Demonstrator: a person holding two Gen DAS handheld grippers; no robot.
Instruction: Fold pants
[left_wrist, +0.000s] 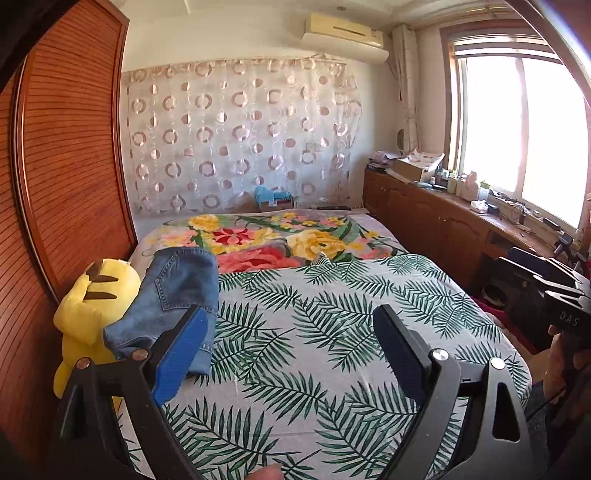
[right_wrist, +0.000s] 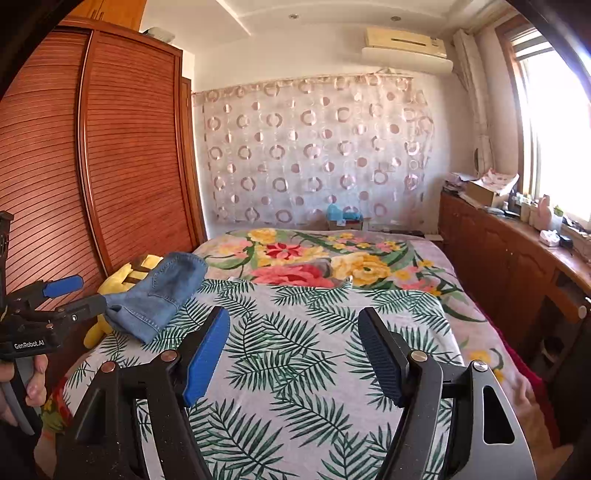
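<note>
Nearest the lens in the left wrist view, the left claw (left_wrist: 291, 347) has its blue-padded fingers (left_wrist: 183, 354) spread wide apart, with nothing between them but the palm-leaf sheet (left_wrist: 332, 332) on the bed (left_wrist: 258, 236). At about ten o'clock from that claw lie the folded blue denim pants (left_wrist: 173, 291), resting on the sheet's left edge and leaning against a yellow plush toy (left_wrist: 88, 306) that sits between bed and wooden wardrobe (left_wrist: 66, 166). One blue pad overlaps the pants in the picture, though whether it touches them cannot be told.

From the right wrist view, the right claw (right_wrist: 295, 354) also stands apart and holds nothing, hanging over the leaf-print sheet. The pants (right_wrist: 162, 295) sit at ten o'clock from it, well apart. A floral blanket (right_wrist: 295, 258) covers the bed's far half at twelve o'clock. At two o'clock a wooden counter (right_wrist: 517, 251) runs under the bright window (right_wrist: 561, 129).
</note>
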